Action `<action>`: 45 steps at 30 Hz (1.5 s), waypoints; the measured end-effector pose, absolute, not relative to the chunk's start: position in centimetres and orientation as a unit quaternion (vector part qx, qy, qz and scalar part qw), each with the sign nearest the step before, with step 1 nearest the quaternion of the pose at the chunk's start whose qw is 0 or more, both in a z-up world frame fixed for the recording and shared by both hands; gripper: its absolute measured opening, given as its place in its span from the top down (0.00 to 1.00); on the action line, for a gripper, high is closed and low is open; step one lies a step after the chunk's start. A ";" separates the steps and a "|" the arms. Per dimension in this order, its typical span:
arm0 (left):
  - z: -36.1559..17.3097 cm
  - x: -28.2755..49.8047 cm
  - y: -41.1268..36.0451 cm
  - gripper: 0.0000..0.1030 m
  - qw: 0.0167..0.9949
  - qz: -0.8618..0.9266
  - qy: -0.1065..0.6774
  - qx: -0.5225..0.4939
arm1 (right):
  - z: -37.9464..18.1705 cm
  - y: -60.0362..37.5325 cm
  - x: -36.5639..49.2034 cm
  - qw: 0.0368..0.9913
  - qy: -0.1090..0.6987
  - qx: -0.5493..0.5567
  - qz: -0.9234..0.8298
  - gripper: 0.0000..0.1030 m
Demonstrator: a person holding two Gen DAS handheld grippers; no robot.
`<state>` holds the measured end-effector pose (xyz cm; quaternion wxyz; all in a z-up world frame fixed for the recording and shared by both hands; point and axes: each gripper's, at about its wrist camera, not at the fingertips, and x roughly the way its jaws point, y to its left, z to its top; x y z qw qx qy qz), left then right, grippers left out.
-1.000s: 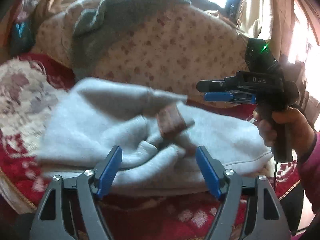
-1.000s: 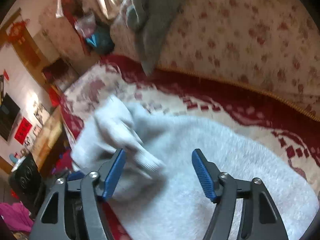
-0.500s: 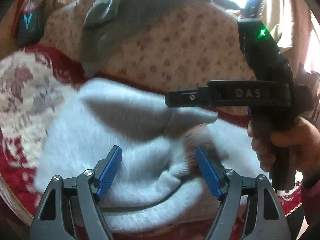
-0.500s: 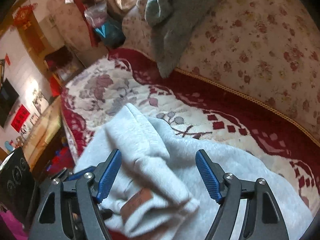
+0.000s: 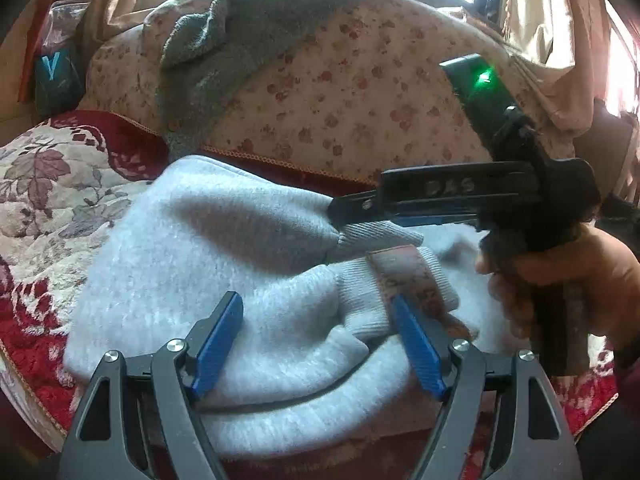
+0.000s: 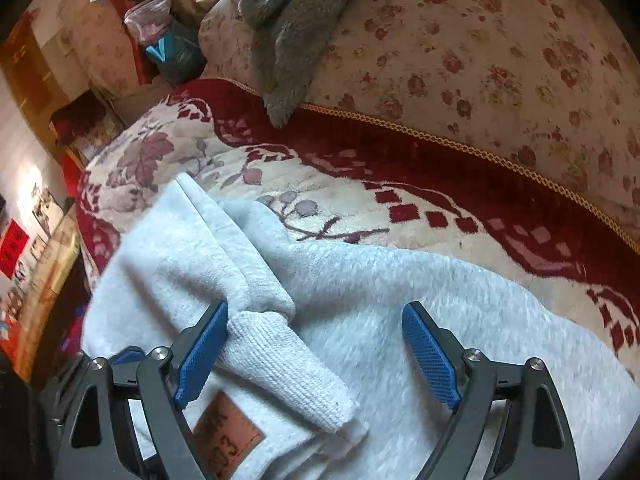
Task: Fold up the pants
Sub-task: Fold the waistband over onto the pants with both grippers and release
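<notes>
The light grey fleece pants (image 6: pixel 400 300) lie bunched on the red-and-cream floral blanket (image 6: pixel 360 184) of a sofa or bed, in front of the floral back cushion (image 6: pixel 500 60) with a grey towel (image 6: pixel 296 12) draped over it. A leg has been laid across the body of the pants, its ribbed cuff (image 6: pixel 288 368) resting on top beside a brown leather patch (image 6: pixel 228 436).

The right tool (image 6: pixel 316 356) straddles that cuff with its jaws opening; the cuff lies between them, brushing the left pad, but is not pinched. The left tool (image 5: pixel 320 344) stands fairly wide over the bulging near fold, gripping nothing, its right pad against the cuffs.

Judging from this, the fold is loose and puffy. The thick fleece may spring back once released, and the cuff could slide off its layer. If either tool withdraws while its textured pads (image 6: pixel 430 356) drag on the nap, it could pull the laid leg askew and undo the alignment.
</notes>
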<state>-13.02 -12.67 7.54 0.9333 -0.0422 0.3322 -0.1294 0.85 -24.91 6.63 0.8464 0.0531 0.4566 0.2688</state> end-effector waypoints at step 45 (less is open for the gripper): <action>10.7 -13.2 -23.1 0.07 0.901 -0.216 0.373 -0.042 | 10.2 -46.4 -22.0 0.895 0.384 0.185 0.133 0.00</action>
